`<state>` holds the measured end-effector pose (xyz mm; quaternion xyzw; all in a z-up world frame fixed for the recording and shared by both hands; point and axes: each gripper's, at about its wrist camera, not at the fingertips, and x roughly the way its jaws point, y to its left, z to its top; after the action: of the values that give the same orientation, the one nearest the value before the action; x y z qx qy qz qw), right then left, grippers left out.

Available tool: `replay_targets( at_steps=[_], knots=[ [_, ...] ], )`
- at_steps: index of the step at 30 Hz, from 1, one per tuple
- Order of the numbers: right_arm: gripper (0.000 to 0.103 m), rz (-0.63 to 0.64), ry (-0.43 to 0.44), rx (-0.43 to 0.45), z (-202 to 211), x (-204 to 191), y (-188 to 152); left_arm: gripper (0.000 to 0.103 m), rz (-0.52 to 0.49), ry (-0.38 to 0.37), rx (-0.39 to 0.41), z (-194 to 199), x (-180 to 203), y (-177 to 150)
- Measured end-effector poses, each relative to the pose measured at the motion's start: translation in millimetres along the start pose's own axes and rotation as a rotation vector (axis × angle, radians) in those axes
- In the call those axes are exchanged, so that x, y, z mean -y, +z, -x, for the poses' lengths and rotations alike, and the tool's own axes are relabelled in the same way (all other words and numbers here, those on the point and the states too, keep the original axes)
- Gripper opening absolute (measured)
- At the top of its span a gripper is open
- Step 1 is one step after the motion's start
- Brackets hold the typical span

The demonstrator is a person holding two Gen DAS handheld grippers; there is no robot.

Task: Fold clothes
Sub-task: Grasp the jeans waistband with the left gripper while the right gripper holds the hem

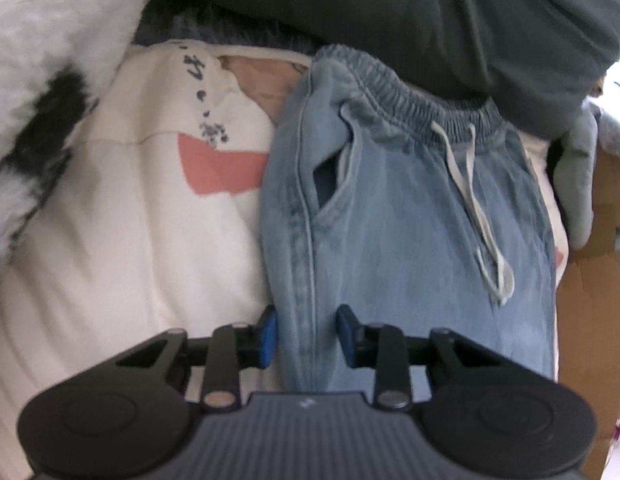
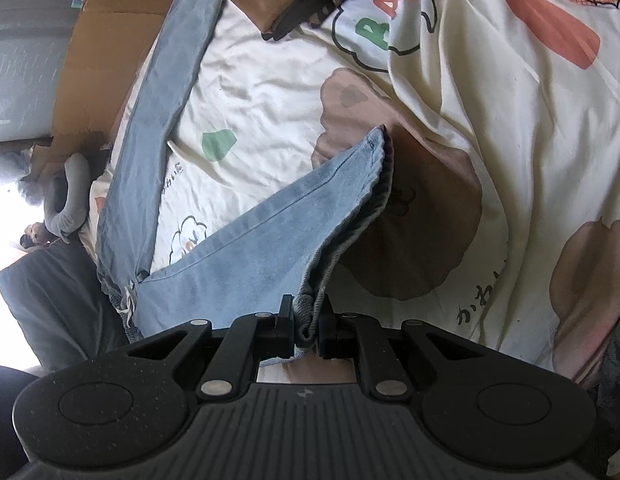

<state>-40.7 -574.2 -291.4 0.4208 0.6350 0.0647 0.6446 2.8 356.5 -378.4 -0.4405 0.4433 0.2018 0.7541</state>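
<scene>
The right gripper's jaws clamp a hem of the light-blue drawstring denim trousers, while the left gripper's jaws stand apart astride their side seam.

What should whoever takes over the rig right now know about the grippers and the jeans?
Right gripper: shut on the hem of one leg of the jeans, lifted off the bedsheet.
Left gripper: jaws straddle the jeans' side seam below the waistband; pads not clearly pressing.
Other leg lies flat and straight.
Done: hem picked up. Left: secure the left grip, fold.
</scene>
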Motion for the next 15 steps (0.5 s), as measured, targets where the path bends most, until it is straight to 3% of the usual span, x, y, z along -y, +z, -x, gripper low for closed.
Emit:
replay_targets(
  at_steps=[3,7,9,15],
  knots=[
    [0.008,0.012,0.004,0.002,2.7,-5.7,2.7,0.033,0.039,-0.006,0.011,-4.9,-5.8,5.0],
    [0.008,0.035,0.015,0.002,5.9,-13.1,6.6,0.016,0.090,-0.020,0.029,-4.9,-9.2,10.1],
    [0.008,0.037,0.021,0.003,7.4,-14.5,8.0,0.013,0.108,-0.027,0.038,-3.3,-9.1,11.9],
    [0.008,0.031,0.068,0.019,11.1,-15.2,14.5,0.011,0.033,0.030,0.043,12.1,24.0,16.5]
  ],
)
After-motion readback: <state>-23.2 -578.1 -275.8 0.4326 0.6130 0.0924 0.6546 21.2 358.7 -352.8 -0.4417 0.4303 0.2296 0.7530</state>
